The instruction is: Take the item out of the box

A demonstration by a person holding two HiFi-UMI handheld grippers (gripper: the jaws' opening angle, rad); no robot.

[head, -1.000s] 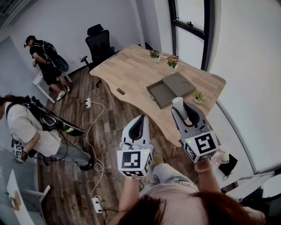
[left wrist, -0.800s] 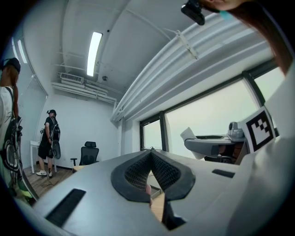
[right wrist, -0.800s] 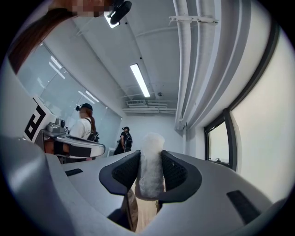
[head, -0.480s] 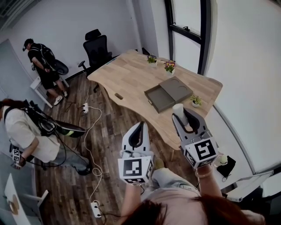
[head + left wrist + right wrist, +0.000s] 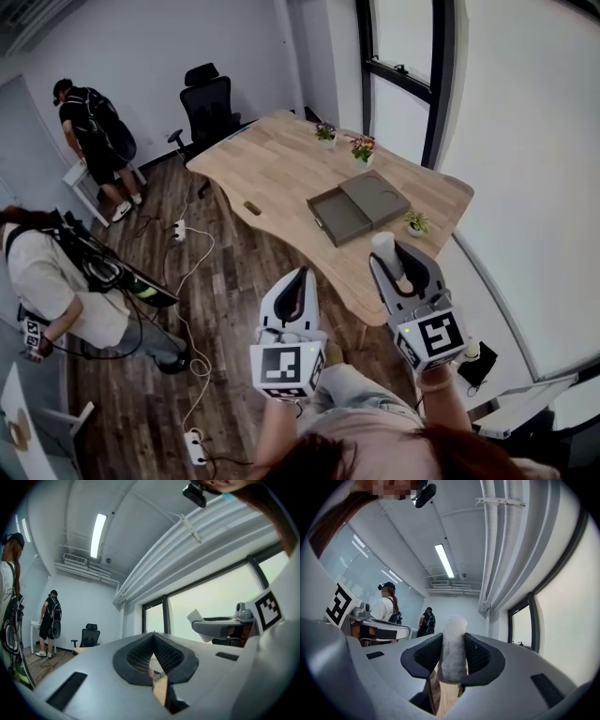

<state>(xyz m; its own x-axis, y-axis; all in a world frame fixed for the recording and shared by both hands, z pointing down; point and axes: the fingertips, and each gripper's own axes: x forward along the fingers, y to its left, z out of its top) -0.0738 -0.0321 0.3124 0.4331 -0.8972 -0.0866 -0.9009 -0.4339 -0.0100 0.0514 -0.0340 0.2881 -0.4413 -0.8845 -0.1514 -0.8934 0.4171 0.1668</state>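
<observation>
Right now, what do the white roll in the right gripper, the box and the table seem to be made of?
The white roll looks soft and fuzzy, perhaps foam or fabric. The box is matte grey-green with flat panels, likely cardboard. The table shows light wood grain, possibly laminate.

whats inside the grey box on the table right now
Only a bare grey floor shows in the open tray of the box. The flat grey cover beside it hides whatever lies under it. The right gripper grips a white roll.
</observation>
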